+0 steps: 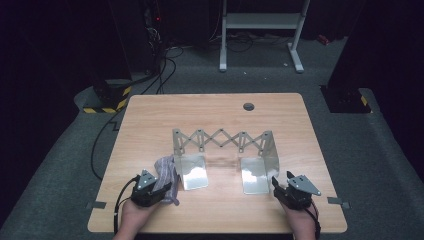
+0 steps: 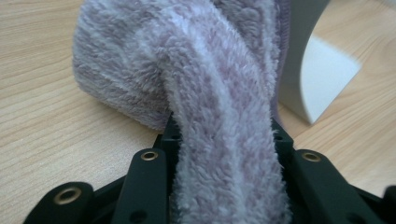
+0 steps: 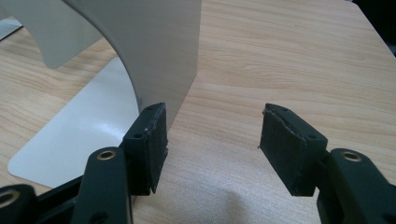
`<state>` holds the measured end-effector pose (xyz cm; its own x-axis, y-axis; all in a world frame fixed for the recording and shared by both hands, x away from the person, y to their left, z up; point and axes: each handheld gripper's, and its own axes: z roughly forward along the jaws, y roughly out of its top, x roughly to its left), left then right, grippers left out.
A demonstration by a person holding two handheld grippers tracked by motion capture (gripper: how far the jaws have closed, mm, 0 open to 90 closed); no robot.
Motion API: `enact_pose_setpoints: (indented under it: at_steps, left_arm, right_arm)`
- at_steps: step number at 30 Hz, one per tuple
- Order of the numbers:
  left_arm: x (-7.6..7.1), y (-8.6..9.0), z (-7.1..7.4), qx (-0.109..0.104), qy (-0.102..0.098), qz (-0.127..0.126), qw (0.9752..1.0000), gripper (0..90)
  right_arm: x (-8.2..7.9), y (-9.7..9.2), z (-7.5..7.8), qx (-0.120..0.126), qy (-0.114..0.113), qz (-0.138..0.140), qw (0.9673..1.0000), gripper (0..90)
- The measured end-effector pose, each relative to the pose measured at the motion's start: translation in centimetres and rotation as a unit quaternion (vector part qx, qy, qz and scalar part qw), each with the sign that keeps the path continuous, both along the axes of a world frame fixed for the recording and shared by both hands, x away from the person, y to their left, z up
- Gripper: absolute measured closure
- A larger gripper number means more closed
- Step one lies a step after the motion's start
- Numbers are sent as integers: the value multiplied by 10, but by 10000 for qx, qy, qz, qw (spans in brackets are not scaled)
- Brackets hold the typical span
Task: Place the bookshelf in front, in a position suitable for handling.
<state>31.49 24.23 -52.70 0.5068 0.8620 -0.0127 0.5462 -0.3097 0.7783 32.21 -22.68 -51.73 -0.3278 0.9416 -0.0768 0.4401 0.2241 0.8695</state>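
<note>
The left tool (image 1: 150,187) grips a lilac towel (image 1: 166,177) lying on the bench (image 1: 210,107) just left of the metal rack (image 1: 225,150). The right tool (image 1: 295,190) rests with jaws apart and empty beside the rack's right end.

A light wooden table (image 1: 215,107) with a round grommet hole (image 1: 248,106) stands on grey carpet (image 1: 360,150).

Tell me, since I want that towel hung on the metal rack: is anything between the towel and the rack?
Nothing visible. The left gripper is shut on the purple towel, which lies beside the rack's left foot plate. The wood before the rack is bare. The right gripper is open beside the right upright.
</note>
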Motion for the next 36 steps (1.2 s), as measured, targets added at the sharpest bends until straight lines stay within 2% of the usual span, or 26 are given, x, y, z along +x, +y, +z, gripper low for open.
enact_pose_setpoints:
  at_steps: [4, 13, 14, 17, 19, 20, 24, 32, 36]
  left_arm:
    - [1, -5, 0, 79, -46, 88, 9999, 615]
    - [2, -10, -1, 74, -98, 57, 9999, 609]
    - [2, -9, -1, 82, -103, 35, 9999, 609]
    - [2, -8, -1, 78, -105, 25, 9999, 606]
    - [1, -8, -1, 74, -102, 27, 9999, 605]
    - [1, -7, -1, 92, -117, 22, 9999, 604]
    - [2, -6, -1, 84, -124, 16, 9999, 604]
    - [5, -4, -1, 65, -88, -9, 9999, 604]
    - [7, -4, -1, 48, -81, -1, 10000, 604]
  right_arm:
    - [0, 1, -1, -8, 13, 13, 10000, 413]
    - [-1, 3, 2, -22, -35, 185, 9998, 431]
    - [-2, -2, 5, 20, -76, 79, 9999, 446]
    - [-3, -9, 9, 151, -80, 71, 9998, 461]
    - [-3, -12, 10, 206, -51, 110, 9997, 467]
    - [-2, -12, 8, 149, 66, 151, 9998, 469]
    - [-2, -5, 0, 50, 236, 313, 9992, 469]
    - [-8, -4, 0, 13, 214, 428, 9989, 475]
    - [-14, 0, 1, -25, 205, 675, 9975, 500]
